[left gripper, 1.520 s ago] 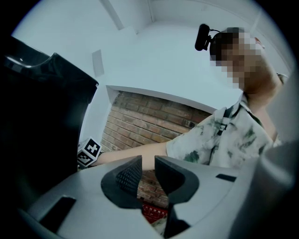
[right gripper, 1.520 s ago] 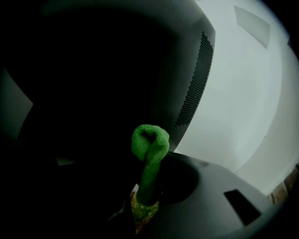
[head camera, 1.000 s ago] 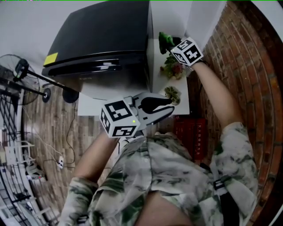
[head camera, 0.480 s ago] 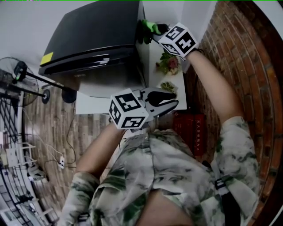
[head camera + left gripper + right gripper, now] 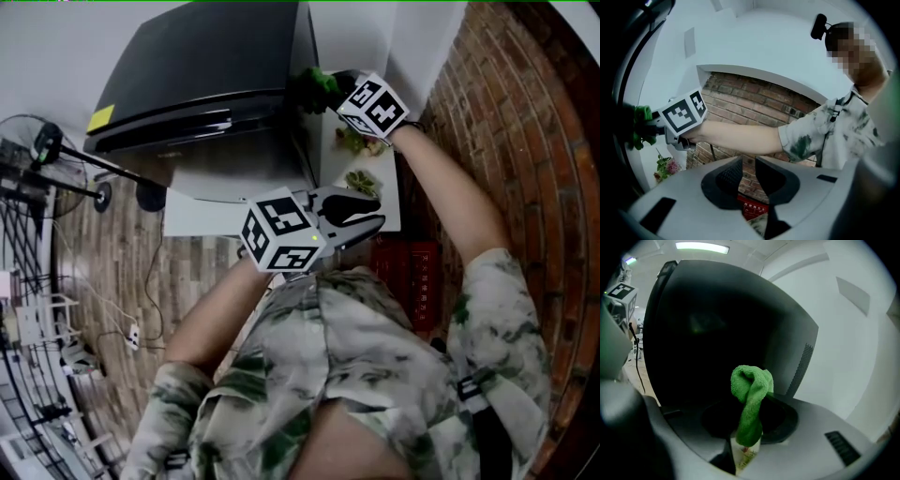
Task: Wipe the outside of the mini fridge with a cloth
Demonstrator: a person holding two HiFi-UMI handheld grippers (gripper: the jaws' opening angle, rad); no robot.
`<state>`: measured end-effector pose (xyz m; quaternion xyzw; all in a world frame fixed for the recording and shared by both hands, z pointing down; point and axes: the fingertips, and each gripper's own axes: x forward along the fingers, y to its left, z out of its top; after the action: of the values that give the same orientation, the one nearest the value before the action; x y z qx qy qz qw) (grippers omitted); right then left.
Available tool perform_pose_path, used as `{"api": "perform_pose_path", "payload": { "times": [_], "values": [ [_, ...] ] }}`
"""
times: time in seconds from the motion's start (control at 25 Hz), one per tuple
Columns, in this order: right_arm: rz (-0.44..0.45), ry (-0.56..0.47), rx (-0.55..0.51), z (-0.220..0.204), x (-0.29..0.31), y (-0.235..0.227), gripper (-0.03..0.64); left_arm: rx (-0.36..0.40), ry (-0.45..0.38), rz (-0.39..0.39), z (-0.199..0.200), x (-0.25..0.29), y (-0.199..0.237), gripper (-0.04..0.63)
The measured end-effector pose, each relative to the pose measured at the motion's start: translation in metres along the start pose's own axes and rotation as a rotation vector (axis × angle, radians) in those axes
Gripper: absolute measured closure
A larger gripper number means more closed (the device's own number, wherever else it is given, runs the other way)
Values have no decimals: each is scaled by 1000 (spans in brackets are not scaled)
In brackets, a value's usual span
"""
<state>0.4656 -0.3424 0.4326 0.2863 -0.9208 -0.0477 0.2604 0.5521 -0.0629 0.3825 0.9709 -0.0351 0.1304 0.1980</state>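
The right gripper has carried the green terry cloth leftward, from over the white table to the right side edge of the black mini fridge.

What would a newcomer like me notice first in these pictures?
The big black mini fridge fills the upper left of the head view. At its right side, the right tool is shut on a bright green cloth. The left tool hangs open and empty nearer the person, and a red brick wall runs down the right.

narrow gap beside mini fridge, flowers and brick wall crowding it
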Motion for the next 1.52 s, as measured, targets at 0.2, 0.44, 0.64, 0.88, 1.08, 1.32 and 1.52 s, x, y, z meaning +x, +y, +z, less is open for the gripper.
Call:
{"api": "perform_pose_path", "payload": {
  "times": [0.2, 0.44, 0.64, 0.88, 1.08, 1.32, 1.52],
  "values": [
    [36, 42, 45, -49, 25, 18, 505, -7, 7, 5, -3, 0, 0, 522],
    [54, 109, 101, -104, 51, 43, 505, -27, -4, 20, -10, -5, -1, 522],
    [81, 164, 167, -143, 64, 68, 505, -42, -12, 39, -11, -11, 1, 522],
    [104, 206, 203, -168, 71, 85, 505, -53, -25, 64, -14, -18, 4, 522],
    [73, 169, 215, -142, 49, 66, 505, -60, -45, 77, -13, -25, 5, 522],
    [65, 70, 149, -62, -4, 45, 505, -63, -62, 73, -12, -28, 2, 522],
    [67, -18, 99, 10, -59, 35, 505, -67, -66, 62, -12, -27, 0, 522]
  ]
}}
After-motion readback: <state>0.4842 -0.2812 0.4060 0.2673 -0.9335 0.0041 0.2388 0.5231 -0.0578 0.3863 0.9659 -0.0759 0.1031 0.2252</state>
